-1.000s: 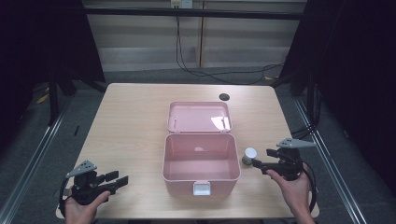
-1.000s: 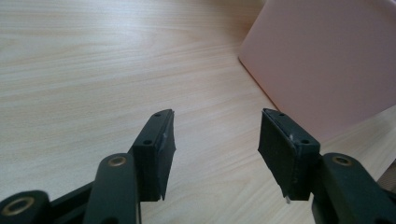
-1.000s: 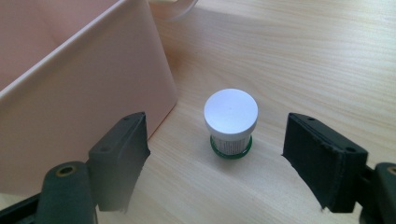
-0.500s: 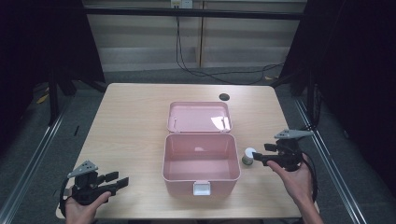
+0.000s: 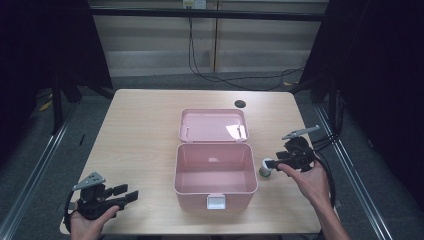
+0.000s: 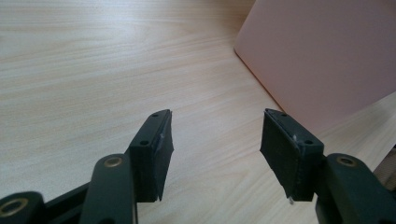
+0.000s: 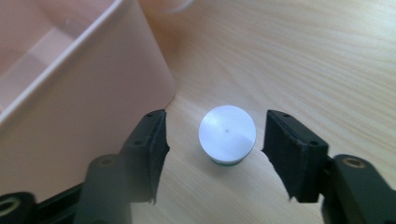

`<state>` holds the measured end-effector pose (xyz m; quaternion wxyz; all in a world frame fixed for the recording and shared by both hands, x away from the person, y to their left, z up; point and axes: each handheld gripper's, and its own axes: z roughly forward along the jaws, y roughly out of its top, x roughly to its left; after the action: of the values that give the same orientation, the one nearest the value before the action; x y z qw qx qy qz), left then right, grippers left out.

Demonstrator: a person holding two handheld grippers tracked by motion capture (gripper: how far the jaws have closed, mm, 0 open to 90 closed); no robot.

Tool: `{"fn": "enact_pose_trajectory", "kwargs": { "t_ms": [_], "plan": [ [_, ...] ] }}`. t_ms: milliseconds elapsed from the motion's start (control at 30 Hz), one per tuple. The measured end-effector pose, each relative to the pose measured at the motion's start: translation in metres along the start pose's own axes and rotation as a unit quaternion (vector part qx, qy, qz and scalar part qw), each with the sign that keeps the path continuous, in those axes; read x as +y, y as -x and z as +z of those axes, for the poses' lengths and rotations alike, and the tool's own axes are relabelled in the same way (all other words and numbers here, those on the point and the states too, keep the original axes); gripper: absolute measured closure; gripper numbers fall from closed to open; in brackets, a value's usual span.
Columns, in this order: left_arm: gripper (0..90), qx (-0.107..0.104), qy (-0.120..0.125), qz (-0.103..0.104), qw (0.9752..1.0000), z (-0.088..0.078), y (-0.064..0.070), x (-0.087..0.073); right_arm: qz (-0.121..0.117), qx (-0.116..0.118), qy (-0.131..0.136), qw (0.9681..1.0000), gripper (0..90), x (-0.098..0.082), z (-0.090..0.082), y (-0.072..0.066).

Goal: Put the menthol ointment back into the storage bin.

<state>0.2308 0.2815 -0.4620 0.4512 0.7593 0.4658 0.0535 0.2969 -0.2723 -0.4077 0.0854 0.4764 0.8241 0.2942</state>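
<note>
High view: the right claw (image 5: 274, 163) has moved in from the counter's (image 5: 145, 125) right edge and now brackets the small white-capped canister (image 5: 265, 169) just beside the open pink box's (image 5: 215, 189) right wall. The left claw (image 5: 126, 192) has stayed near the front left corner.

Left gripper view: its jaws stand wide over bare wood, holding nothing.

Right gripper view: jaws wide either side of the canister (image 7: 227, 134), not yet touching, so a grasp looks imminent, probably to load the box (image 7: 70, 88).

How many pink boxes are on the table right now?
1: the open pink box at the table's middle, lid folded back. Nothing seems hidden.
</note>
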Motion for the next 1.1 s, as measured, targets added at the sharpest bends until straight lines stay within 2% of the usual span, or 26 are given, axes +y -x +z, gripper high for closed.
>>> {"fn": "enact_pose_trajectory", "kwargs": {
  "t_ms": [100, 133, 167, 233, 267, 333, 367, 400, 433, 500, 533, 600, 633, 733, 800, 867, 900, 1100],
  "plan": [
    [42.7, 0.001, 0.0, 0.0, 1.0, 0.0, 0.0, 0.0, -0.002, -0.002, -0.011, 0.9999, 43.2, 0.003, 0.001, 0.0],
    [42.1, 0.002, -0.003, 0.002, 1.0, 0.0, 0.0, 0.0, -0.013, -0.009, -0.025, 0.9996, 42.8, 0.006, 0.003, 0.001],
    [41.2, 0.001, -0.004, 0.0, 1.0, 0.0, 0.0, 0.0, -0.007, -0.011, -0.027, 0.9995, 41.8, 0.008, 0.004, 0.001],
    [40.8, 0.002, -0.003, 0.001, 1.0, 0.0, 0.0, 0.0, -0.007, -0.011, -0.032, 0.9994, 41.8, 0.009, 0.005, 0.003],
    [40.8, 0.001, -0.003, 0.001, 1.0, 0.0, 0.001, 0.0, -0.014, -0.008, -0.048, 0.9987, 44.7, 0.012, 0.008, 0.004],
    [40.8, 0.001, -0.003, 0.001, 1.0, 0.0, 0.001, 0.0, -0.015, -0.004, -0.057, 0.9983, 44.6, 0.013, 0.011, 0.005],
    [40.8, 0.001, -0.003, 0.001, 1.0, 0.0, 0.0, 0.0, -0.02, -0.002, -0.069, 0.9974, 44.6, 0.015, 0.014, 0.004],
    [40.7, 0.002, -0.004, 0.001, 1.0, 0.0, 0.0, 0.0, -0.035, -0.01, -0.087, 0.9956, 44.6, 0.016, 0.018, 0.003],
    [40.7, 0.002, -0.004, 0.0, 1.0, 0.001, 0.0, 0.0, -0.04, -0.006, -0.094, 0.9948, 44.4, 0.017, 0.02, 0.002],
    [40.7, 0.001, -0.005, 0.0, 1.0, 0.001, 0.0, -0.001, -0.043, -0.007, -0.097, 0.9944, 44.3, 0.018, 0.021, 0.002],
    [40.7, 0.0, -0.005, 0.0, 1.0, 0.001, 0.0, -0.001, -0.047, -0.011, -0.11, 0.9928, 44.2, 0.021, 0.024, 0.001],
    [40.6, 0.001, -0.006, 0.002, 1.0, 0.001, 0.001, -0.001, -0.045, -0.007, -0.116, 0.9922, 44.8, 0.022, 0.026, 0.001],
    [40.5, 0.001, -0.004, 0.0, 1.0, 0.001, 0.001, -0.001, -0.051, -0.009, -0.129, 0.9903, 45.8, 0.024, 0.029, 0.0],
    [40.1, 0.002, -0.005, 0.0, 1.0, 0.0, 0.0, -0.001, -0.05, -0.006, -0.136, 0.9894, 47.5, 0.026, 0.032, -0.001],
    [39.9, 0.002, -0.006, 0.0, 1.0, 0.001, 0.0, -0.001, -0.049, -0.018, -0.144, 0.9882, 46.1, 0.028, 0.035, 0.0],
    [39.9, 0.001, -0.006, 0.001, 1.0, 0.001, 0.0, -0.001, -0.045, -0.015, -0.149, 0.9877, 46.2, 0.028, 0.037, 0.002],
    [39.9, 0.0, -0.006, 0.001, 1.0, 0.001, 0.0, -0.001, -0.047, -0.02, -0.16, 0.9858, 46.9, 0.029, 0.039, 0.003],
    [39.8, 0.002, -0.009, 0.003, 1.0, 0.001, 0.0, -0.001, -0.048, -0.015, -0.169, 0.9843, 47.7, 0.031, 0.044, 0.003]
  ]
}}
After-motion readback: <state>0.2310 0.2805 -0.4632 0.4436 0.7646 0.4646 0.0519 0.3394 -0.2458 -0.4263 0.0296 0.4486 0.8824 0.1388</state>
